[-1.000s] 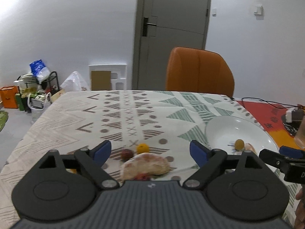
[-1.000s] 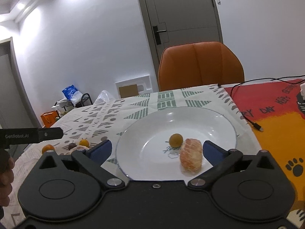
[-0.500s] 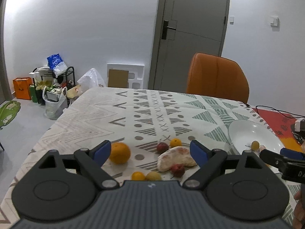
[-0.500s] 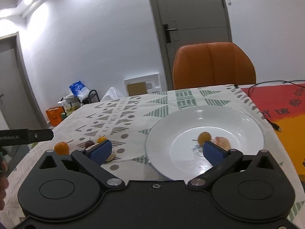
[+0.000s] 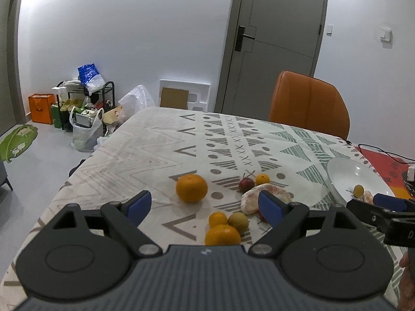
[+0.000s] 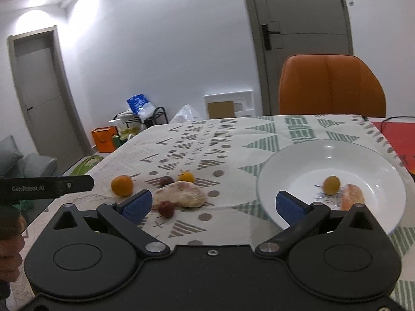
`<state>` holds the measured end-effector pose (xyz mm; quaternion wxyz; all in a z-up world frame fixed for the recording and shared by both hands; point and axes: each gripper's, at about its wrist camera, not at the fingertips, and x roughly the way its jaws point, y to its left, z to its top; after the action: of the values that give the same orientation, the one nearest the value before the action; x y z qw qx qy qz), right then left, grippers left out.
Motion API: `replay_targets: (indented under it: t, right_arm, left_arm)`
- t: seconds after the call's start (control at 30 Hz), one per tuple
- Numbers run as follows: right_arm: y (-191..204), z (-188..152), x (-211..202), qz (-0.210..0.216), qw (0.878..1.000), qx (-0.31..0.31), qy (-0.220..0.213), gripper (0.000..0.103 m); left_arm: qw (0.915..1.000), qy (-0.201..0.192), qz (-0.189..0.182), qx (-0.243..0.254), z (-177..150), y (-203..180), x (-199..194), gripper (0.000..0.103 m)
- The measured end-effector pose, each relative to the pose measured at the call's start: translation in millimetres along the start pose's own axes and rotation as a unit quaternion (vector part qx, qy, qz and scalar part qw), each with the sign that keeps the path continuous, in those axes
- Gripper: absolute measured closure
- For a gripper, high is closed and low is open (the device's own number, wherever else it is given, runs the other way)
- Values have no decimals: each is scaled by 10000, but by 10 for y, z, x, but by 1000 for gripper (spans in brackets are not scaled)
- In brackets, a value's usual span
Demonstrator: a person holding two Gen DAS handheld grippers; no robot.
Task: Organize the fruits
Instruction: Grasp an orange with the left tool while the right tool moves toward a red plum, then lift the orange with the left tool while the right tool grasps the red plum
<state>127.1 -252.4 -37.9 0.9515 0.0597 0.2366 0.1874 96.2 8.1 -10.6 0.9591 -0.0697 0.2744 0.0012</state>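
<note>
1. Blue-padded fingers of our left gripper (image 5: pixel 205 206) stand wide apart, holding nothing. Our right gripper (image 6: pixel 214 203) is likewise spread and empty.
2. Change over the last second: both grippers have pulled back and up. Our left view, which held only the pomelo piece and two small fruits, now takes in the whole cluster. Our right view, then centred on the plate (image 6: pixel 290 160), has swung left toward the loose fruit.
3. We read this as one deposit finished and the next pick being chosen.
4. Nearest our left gripper, between its fingers: a front orange (image 5: pixel 222 235), a small orange (image 5: pixel 218 219) and a pale round fruit (image 5: pixel 238 220), the three touching.
5. Further out: a large orange (image 5: pixel 191 188) alone on the tablecloth (image 5: pixel 155 155); a peeled pomelo piece (image 5: pixel 249 198) partly behind the right finger, a dark red fruit (image 5: pixel 246 184) and a small yellow-orange one (image 5: pixel 262 179) beyond it.
6. Well to the right, the plate holds a yellow fruit (image 6: pixel 331 184) and a peeled segment (image 6: pixel 352 197), near each other.
</note>
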Motion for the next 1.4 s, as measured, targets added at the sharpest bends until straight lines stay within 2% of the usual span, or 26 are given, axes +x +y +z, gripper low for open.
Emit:
replay_targets:
  t: [0.27, 0.8, 0.9, 0.97, 1.03, 1.4]
  right_arm:
    - [150, -24, 102, 44, 9995, -231, 232, 0]
    - [282, -82, 288, 154, 9976, -428, 525, 0]
    - [297, -83, 306, 161, 9973, -466, 552, 0]
    - [303, -83, 318, 190, 9971, -470, 568, 0]
    - [312, -83, 345, 190, 9968, -495, 596, 0]
    - [414, -92, 499, 380, 9954, -546, 697, 2]
  left_arm:
    - [9998, 121, 16, -149, -118, 74, 50, 15]
    - [9982, 398, -280, -337, -291, 86, 278, 18]
    - [9976, 488, -338, -357, -315, 75, 343, 26]
    - [9969, 576, -388, -367, -334, 69, 390, 41]
    - [9957, 680, -485, -404, -351, 77, 423, 65]
    - [9966, 570, -317, -512, -284, 263, 343, 66]
